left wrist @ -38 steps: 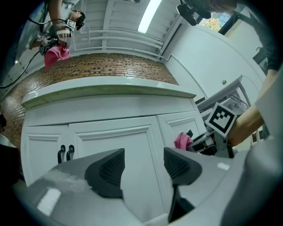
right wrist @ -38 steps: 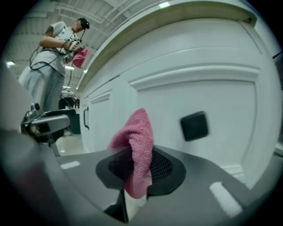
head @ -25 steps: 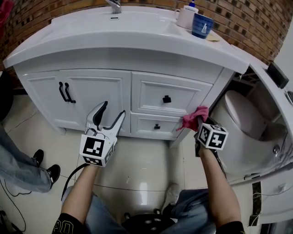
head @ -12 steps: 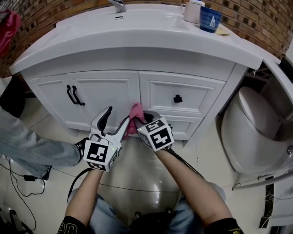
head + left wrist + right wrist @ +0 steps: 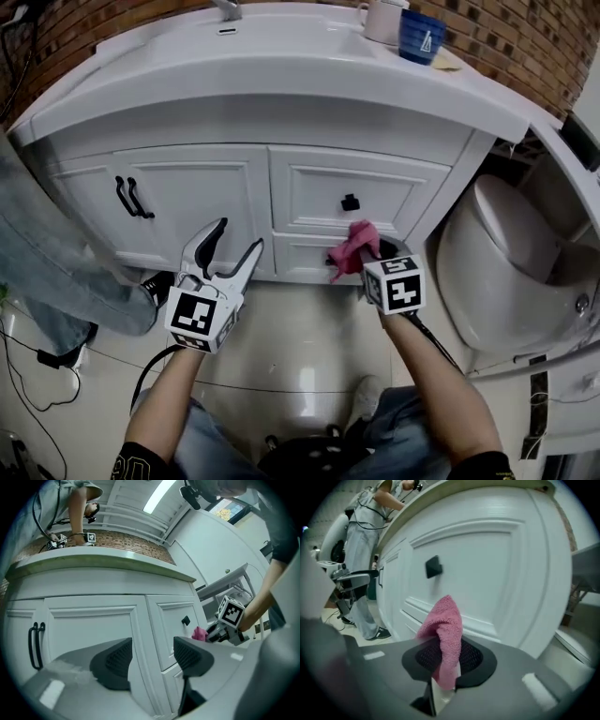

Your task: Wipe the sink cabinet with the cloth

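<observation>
Since the preceding frame, your right gripper (image 5: 364, 259) has carried the pink cloth (image 5: 351, 246) rightward, away from the left gripper (image 5: 236, 236). The cloth is now at the lower drawer front (image 5: 300, 255) of the sink cabinet (image 5: 272, 211), below the upper drawer's black knob (image 5: 350, 202). The right jaws are clamped on the cloth, whose free end stands up close to the white panel. Your left gripper hovers before the cabinet door (image 5: 202, 202), jaws wide apart with nothing between them. A toilet (image 5: 487, 248) stands right of the cabinet.
</observation>
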Motion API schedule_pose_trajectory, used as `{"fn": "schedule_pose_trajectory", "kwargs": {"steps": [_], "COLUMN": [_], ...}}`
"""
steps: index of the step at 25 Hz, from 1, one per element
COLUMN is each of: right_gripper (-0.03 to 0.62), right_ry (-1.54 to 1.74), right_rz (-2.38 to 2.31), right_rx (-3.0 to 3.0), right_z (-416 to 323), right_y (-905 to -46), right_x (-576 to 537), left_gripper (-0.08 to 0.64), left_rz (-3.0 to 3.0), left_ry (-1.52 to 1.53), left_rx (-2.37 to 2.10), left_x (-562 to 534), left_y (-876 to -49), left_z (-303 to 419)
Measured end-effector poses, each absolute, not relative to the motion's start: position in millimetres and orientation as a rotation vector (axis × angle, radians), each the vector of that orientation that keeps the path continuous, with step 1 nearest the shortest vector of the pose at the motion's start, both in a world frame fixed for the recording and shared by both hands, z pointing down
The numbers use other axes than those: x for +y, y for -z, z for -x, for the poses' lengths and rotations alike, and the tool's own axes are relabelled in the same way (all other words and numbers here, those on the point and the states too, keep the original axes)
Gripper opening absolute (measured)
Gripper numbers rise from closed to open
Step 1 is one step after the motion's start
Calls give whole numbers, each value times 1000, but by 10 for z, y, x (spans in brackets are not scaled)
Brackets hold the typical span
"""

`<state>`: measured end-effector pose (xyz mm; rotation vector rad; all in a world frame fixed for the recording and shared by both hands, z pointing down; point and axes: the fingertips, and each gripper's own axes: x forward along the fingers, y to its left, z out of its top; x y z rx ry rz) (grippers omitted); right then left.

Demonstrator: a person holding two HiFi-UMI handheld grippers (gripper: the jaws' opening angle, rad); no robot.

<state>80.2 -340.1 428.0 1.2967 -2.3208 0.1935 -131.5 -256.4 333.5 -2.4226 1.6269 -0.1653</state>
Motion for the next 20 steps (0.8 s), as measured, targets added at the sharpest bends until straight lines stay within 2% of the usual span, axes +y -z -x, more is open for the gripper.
{"fn": "schedule_pose_trajectory", "kwargs": {"steps": [5, 9, 13, 20], "right_gripper": [71, 71, 71, 71], "right_ry": [-379, -418, -494, -309], "right_rz": [-1572, -1579, -1342, -835], "right_rx": [-2151, -2190, -2381, -2580], "right_z": [-1902, -1985, -1057, 754], "right_y": [-4291, -4279, -4431, -4540], "right_x": [-3509, -3497, -3322, -2977], "left_gripper": [275, 275, 275, 275], "left_rz": [2447, 2447, 2421, 2373], "left_ry": [121, 131, 161, 223], "left_rx": [1583, 1578, 1615, 1644], "left_x": [-2589, -2583, -2602, -2499], "left_y": [-3284, -3300, -3338, -3371], "left_z": [1052, 1003, 1107, 1334]}}
